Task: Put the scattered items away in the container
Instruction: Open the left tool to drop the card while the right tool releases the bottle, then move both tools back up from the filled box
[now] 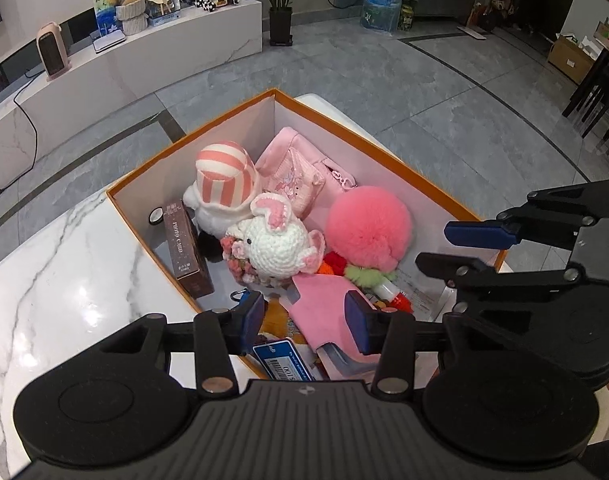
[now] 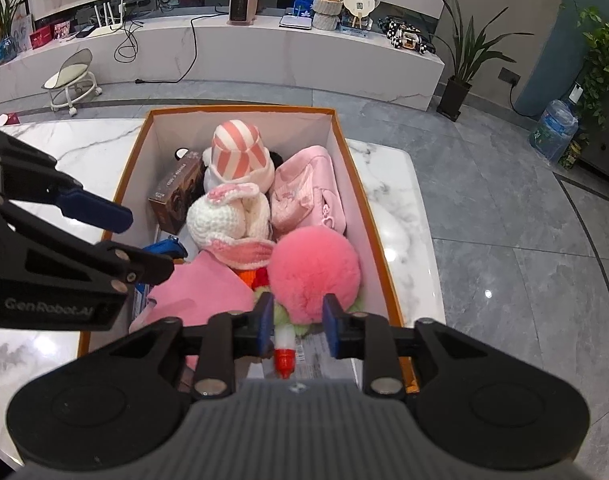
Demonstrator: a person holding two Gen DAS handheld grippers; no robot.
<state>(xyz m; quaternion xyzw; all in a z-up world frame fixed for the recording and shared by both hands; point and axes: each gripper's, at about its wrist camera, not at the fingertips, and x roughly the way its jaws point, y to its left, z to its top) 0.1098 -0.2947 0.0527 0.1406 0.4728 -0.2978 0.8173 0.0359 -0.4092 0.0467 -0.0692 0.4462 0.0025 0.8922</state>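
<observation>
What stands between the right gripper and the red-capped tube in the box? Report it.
Nothing visible. The right gripper hangs open directly over the red-capped tube; the pink pompom and green fluff only crowd its far end.

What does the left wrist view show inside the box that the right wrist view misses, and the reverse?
Left wrist only: a blue barcode tag at the near wall and a small round tape roll in the far left corner. Right wrist only: nothing certain. Both: orange-rimmed box, striped hat plush, crocheted bunny, pink pompom, brown photo card box.
</observation>
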